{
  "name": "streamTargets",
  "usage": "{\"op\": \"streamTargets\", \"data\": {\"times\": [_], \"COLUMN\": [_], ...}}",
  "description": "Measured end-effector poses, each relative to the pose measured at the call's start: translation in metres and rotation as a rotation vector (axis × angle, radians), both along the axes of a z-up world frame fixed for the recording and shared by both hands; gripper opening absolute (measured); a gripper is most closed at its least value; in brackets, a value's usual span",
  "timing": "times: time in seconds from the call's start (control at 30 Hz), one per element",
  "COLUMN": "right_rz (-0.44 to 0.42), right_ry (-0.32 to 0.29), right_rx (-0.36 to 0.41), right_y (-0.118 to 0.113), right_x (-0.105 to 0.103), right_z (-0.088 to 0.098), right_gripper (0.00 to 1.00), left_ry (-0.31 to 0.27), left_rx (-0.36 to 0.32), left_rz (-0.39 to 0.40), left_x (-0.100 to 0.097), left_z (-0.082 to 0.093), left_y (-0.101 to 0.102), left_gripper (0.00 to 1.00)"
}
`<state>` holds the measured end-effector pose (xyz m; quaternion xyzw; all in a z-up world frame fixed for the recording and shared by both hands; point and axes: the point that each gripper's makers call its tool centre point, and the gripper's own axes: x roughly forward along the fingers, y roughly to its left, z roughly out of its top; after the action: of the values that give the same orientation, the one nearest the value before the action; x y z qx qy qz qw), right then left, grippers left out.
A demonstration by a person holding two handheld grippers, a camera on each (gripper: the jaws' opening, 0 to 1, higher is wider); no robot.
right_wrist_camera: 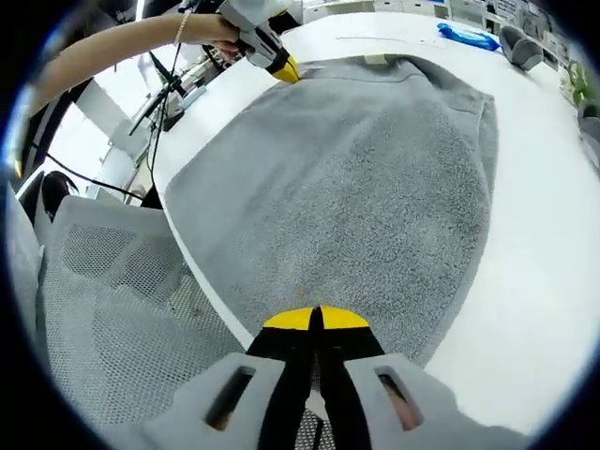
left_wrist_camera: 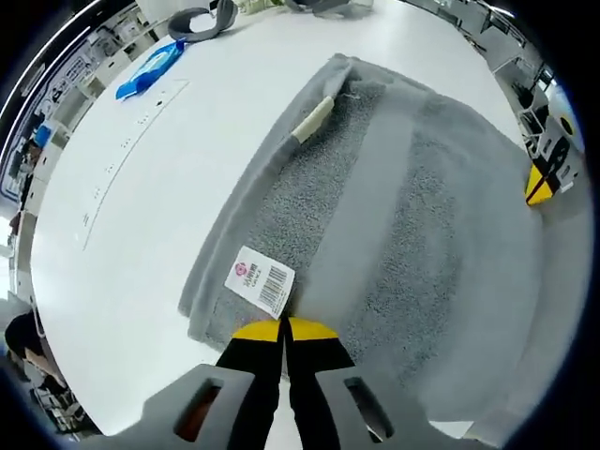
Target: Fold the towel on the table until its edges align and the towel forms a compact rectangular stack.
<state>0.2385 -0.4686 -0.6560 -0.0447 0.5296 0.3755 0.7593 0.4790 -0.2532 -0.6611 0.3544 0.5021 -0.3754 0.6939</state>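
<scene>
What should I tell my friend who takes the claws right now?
Left claw: shut on the towel at the edge by its barcode tag.
Right claw: shut on the towel's opposite edge, near the table rim.
Towel lies spread on the white table, one long side rolled over. A blue packet sits far off.
Done: both edges gripped.
Left: fold, align edges, make a compact stack.

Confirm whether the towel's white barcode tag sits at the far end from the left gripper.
No: the barcode tag lies on the towel right beside the left gripper.
</scene>
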Motion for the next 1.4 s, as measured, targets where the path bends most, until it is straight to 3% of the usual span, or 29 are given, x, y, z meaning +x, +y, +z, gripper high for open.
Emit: {"op": "streamTargets", "data": {"times": [0.2,0.33,0.43,0.53,0.7,1.0,1.23,1.4], "right_rz": [0.002,-0.041,-0.127,-0.171,-0.238,-0.255,-0.269,-0.293], "right_ry": [-0.1,-0.156,-0.216,-0.256,-0.283,-0.349,-0.324,-0.261], "right_rx": [0.044,0.037,0.069,0.05,0.033,-0.001,-0.063,-0.098], "right_y": [0.003,-0.005,-0.013,-0.025,-0.039,-0.047,-0.049,-0.046], "right_x": [0.025,0.057,0.095,0.122,0.157,0.21,0.242,0.245], "right_z": [0.024,0.039,0.055,0.059,0.06,0.057,0.029,0.008], "right_gripper": [0.0,0.0,0.0,0.0,0.0,0.0,0.12,0.09], "left_ry": [0.005,-0.002,0.003,0.005,-0.008,-0.002,0.016,0.003], "left_rx": [-0.015,-0.006,-0.014,-0.023,-0.024,-0.026,-0.039,0.009], "left_rz": [0.016,0.014,0.025,0.03,0.035,0.051,0.073,0.053], "left_x": [-0.001,-0.001,0.0,0.0,-0.001,-0.001,-0.001,-0.003], "left_z": [0.0,0.0,0.0,0.0,0.0,0.001,0.001,0.0], "left_y": [0.0,0.0,0.001,0.001,0.0,0.0,0.001,-0.001], "left_gripper": [0.0,0.0,0.0,0.0,0.0,0.0,0.0,0.0]}}
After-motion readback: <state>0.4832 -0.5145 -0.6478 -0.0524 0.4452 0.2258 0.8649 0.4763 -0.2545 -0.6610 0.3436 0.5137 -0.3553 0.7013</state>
